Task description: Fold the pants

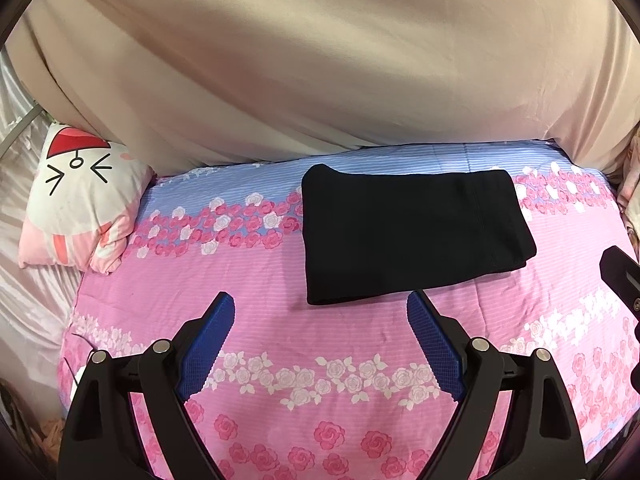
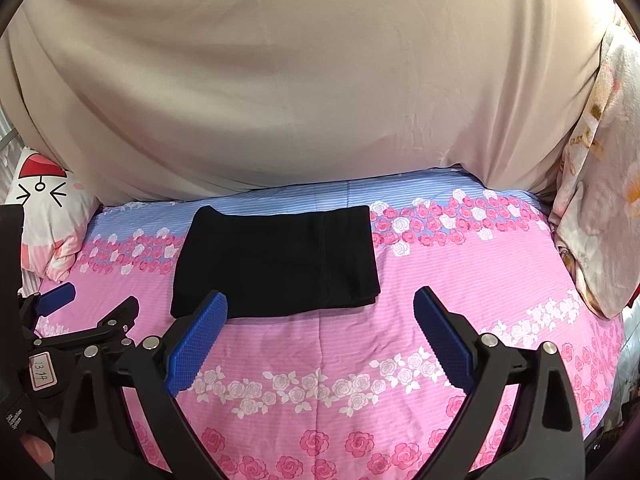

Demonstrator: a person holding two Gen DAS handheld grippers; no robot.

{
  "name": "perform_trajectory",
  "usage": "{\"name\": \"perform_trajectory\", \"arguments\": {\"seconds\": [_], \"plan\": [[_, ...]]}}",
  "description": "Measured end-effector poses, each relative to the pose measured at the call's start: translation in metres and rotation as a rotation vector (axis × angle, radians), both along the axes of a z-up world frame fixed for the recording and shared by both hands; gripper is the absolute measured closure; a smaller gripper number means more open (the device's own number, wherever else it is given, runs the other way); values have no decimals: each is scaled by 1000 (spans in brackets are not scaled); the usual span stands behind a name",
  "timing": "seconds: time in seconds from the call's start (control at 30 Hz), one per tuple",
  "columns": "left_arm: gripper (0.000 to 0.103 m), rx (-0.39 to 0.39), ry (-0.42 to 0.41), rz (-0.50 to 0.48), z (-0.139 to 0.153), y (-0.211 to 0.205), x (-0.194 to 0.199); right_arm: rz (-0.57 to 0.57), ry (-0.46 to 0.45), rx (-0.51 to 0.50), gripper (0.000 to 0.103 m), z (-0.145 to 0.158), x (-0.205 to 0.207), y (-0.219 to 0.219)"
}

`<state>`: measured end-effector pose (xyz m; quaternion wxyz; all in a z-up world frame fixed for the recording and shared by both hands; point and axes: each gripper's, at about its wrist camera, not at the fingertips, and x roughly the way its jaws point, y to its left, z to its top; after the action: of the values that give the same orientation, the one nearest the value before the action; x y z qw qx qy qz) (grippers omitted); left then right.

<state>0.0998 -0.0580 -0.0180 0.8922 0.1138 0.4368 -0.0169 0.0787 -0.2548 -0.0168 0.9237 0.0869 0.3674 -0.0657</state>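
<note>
On floral bedsheet (image 1: 280, 320), far-centre: black pants (image 1: 412, 232) folded flat. Left gripper (image 1: 320, 344), right gripper (image 2: 320, 344) hover near, jaws spread, empty.

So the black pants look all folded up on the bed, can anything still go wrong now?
A few small things, maybe. The left gripper and right gripper both hang open close to the near edge of the folded pants; a careless move could catch that edge and undo the fold. The layers at the pants' right end look slightly uneven, so they might slip apart. The flowered bedsheet is soft and wrinkled, so dragging it could shift the bundle.
</note>
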Motion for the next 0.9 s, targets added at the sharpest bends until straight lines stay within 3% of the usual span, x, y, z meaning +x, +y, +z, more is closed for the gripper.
{"name": "perform_trajectory", "arguments": {"seconds": [0.9], "plan": [[17,3,-1,3,0,1,-1,10,6,5,10,-2,3,0]]}}
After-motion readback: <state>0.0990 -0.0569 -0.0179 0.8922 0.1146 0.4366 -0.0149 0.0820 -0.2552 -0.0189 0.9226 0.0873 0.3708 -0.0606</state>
